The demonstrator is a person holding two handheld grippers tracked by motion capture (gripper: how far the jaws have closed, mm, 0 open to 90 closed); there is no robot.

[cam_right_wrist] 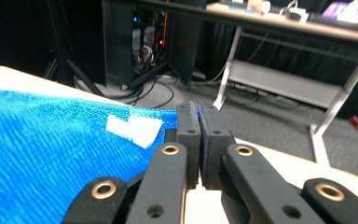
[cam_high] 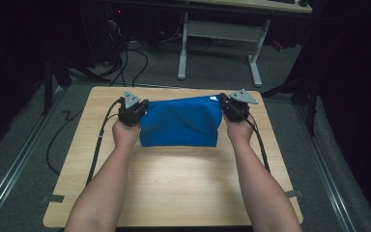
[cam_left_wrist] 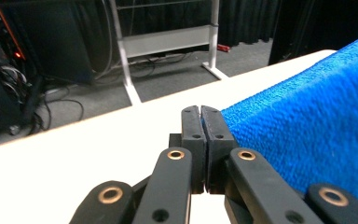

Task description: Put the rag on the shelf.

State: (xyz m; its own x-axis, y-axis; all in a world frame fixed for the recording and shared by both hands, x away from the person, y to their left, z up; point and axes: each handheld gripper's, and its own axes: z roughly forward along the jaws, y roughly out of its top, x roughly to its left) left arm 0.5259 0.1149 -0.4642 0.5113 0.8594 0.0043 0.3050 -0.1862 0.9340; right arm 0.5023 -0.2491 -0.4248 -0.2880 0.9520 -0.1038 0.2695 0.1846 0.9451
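White tag [cam_right_wrist: 134, 129] on blue towel [cam_right_wrist: 51, 158] — right gripper view

no readable text anywhere, small white tag [cam_right_wrist: 134, 129] on blue towel [cam_right_wrist: 42, 154] corner, too blurred to read, no brands or numbers

Dark room, grey carpet floor [cam_high: 212, 67], white-legged desk [cam_high: 222, 29] behind, black cables [cam_high: 125, 63] trailing

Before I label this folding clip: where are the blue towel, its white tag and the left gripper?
blue towel [cam_high: 181, 123]: high view, middle of the cloth.
white tag [cam_right_wrist: 133, 129]: right gripper view, middle of the label at the towel's corner.
left gripper [cam_left_wrist: 201, 122]: left gripper view, the seam between its shut jaws.
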